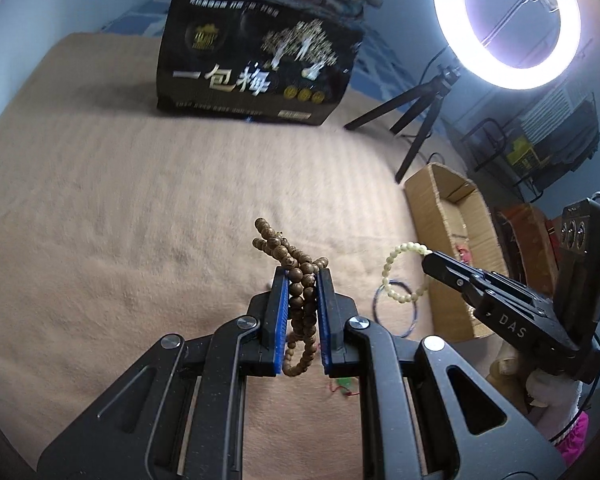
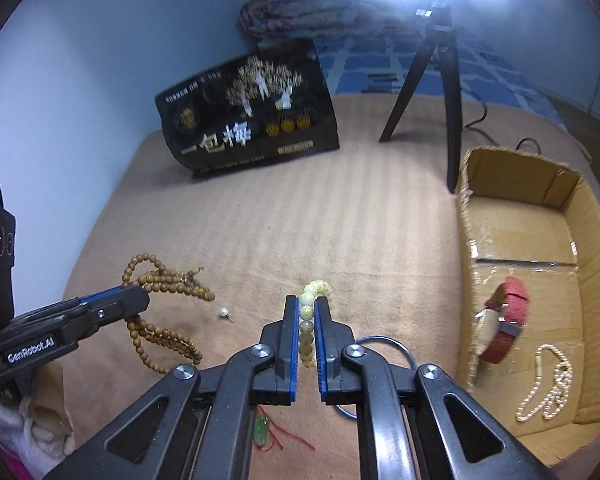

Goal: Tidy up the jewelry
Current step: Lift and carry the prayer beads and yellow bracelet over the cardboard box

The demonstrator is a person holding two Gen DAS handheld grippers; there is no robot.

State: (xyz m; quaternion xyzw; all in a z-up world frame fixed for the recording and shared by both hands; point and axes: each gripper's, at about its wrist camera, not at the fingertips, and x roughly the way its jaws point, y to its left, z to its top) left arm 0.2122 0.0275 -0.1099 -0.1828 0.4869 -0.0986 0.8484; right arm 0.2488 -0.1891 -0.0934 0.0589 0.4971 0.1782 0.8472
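Note:
My left gripper (image 1: 302,276) is shut on a long brown wooden bead strand (image 1: 300,300), held above the beige blanket; it also shows in the right wrist view (image 2: 160,280). My right gripper (image 2: 308,304) is shut on a pale yellow-green bead bracelet (image 2: 310,320), which hangs from its tip in the left wrist view (image 1: 404,272). An open cardboard box (image 2: 512,208) at the right holds a red-strap watch (image 2: 504,324) and a pearl necklace (image 2: 548,388).
On the blanket lie a blue ring bangle (image 2: 396,344), a small pearl earring (image 2: 223,313) and a green pendant on red cord (image 2: 264,428). A black printed box (image 2: 248,116) and a ring-light tripod (image 2: 436,64) stand at the back.

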